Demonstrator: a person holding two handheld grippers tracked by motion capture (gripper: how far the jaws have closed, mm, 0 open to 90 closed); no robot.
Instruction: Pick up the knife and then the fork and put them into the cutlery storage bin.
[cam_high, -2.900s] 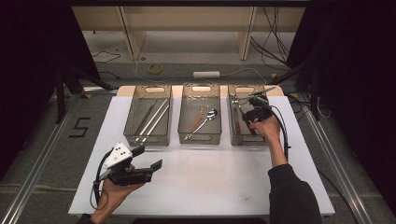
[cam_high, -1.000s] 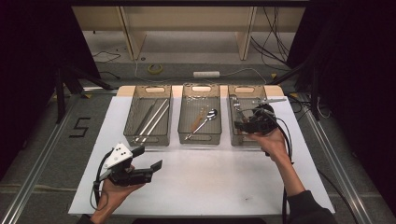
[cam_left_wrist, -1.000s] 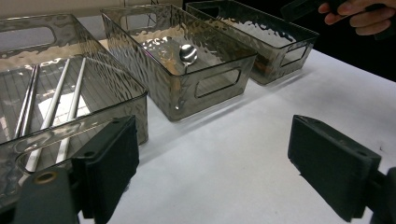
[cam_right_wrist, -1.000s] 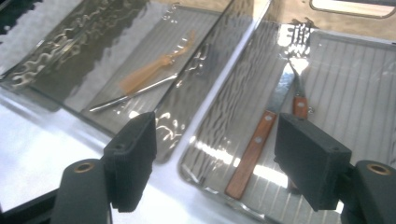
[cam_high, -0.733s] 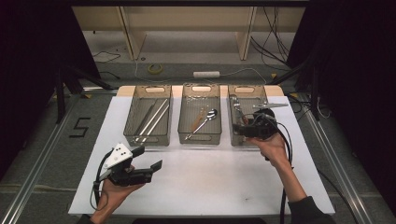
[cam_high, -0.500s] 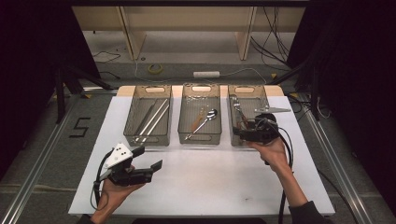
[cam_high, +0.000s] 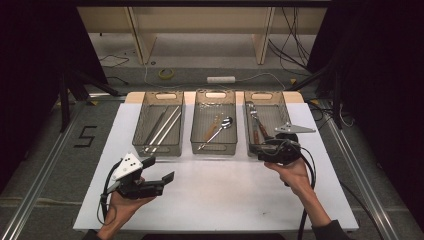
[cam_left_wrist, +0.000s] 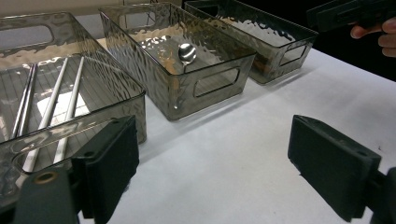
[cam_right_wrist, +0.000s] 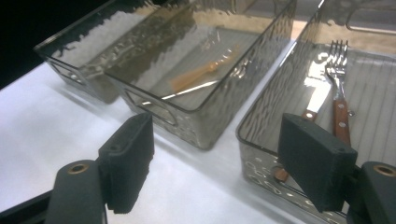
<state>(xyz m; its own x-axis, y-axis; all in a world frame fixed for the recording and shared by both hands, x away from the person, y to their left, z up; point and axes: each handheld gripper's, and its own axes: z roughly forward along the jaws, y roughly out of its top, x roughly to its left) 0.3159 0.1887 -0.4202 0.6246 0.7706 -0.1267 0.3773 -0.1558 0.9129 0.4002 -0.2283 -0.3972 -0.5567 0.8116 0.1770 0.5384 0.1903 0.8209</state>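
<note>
In the right gripper view, the right tongs (cam_right_wrist: 224, 165) cover the near wall of the right bin (cam_right_wrist: 261, 116), so the lower ends of the wooden-handled cutlery (cam_right_wrist: 340, 122) are hidden. The left bin (cam_left_wrist: 116, 84) runs off the left edge of the left gripper view, cutting its metal rods (cam_left_wrist: 51, 107) short. From above, the middle bin's small pieces (cam_high: 216, 122) are too small to identify.

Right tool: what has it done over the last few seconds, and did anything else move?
The right tool has pulled back from over the right bin toward the person, to the bin's near end, jaws open and holding nothing. The fork lies in that bin. The left tool stayed put, open, on the white table.
</note>
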